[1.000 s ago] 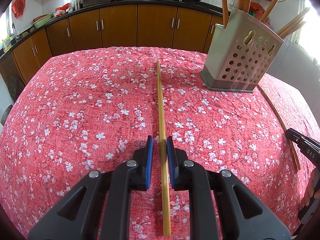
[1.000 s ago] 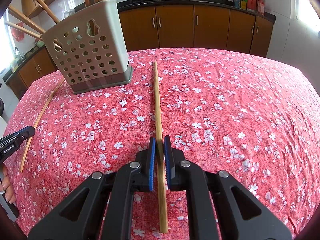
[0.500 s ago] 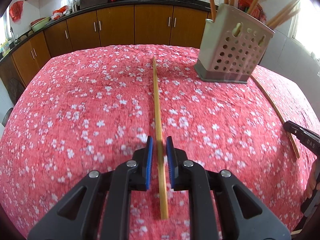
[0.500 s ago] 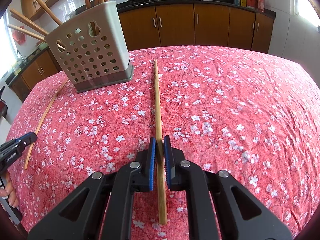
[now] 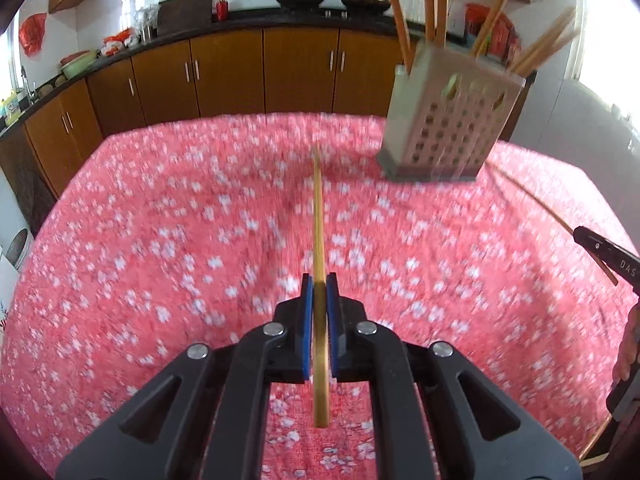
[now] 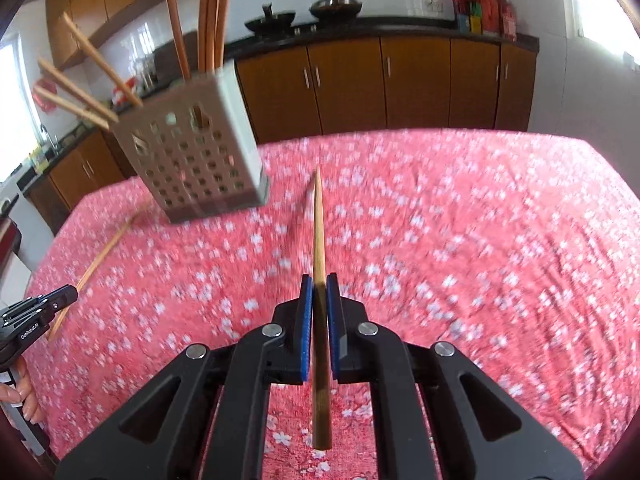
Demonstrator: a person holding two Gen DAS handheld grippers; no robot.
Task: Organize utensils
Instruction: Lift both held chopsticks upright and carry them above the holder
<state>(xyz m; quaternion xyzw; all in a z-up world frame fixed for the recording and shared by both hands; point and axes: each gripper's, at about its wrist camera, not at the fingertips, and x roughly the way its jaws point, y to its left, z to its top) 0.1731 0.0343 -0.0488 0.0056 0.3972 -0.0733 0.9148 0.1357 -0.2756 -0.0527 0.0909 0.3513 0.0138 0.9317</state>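
Note:
My left gripper (image 5: 319,280) is shut on a wooden chopstick (image 5: 318,216) and holds it above the red floral tablecloth (image 5: 160,240). My right gripper (image 6: 319,280) is shut on another wooden chopstick (image 6: 318,224), also lifted off the cloth. A beige perforated utensil holder (image 5: 450,128) with several chopsticks in it stands at the far right in the left wrist view, and at the far left in the right wrist view (image 6: 192,164). Each gripper shows at the edge of the other's view: the right gripper (image 5: 608,258), the left gripper (image 6: 36,312).
In the left wrist view, the chopstick held by the right gripper (image 5: 556,220) shows beyond the holder. In the right wrist view, the chopstick held by the left gripper (image 6: 104,252) shows past the holder. Brown kitchen cabinets (image 5: 240,72) and a black counter run behind the table.
Both grippers have risen and lifted their chopsticks off the cloth. The left jaws have closed tight on their chopstick. The holder now looks smaller and farther off, and both views are motion-blurred.

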